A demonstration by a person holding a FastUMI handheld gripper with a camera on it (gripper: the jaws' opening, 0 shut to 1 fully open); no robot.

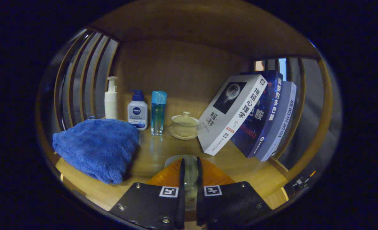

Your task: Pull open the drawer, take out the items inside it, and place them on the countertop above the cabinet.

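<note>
Gripper view: my gripper [189, 174] pinches a clear glass item [189, 163] over the countertop [240, 166]'s front edge; placing step, next release.

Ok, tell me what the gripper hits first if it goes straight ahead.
Likely the lidded cup on its saucer, beyond the fingers, which are shut on a clear object; depth is hard to judge.

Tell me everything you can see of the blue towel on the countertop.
The blue towel is a plush, fluffy cloth folded into a thick, rounded bundle. It lies flat on the wooden countertop, ahead and left of the gripper, whose fingers are nearly closed around a clear glassy item. Its far edge sits just before the white pump bottle and the labelled bottle; contact there is unclear.
</note>
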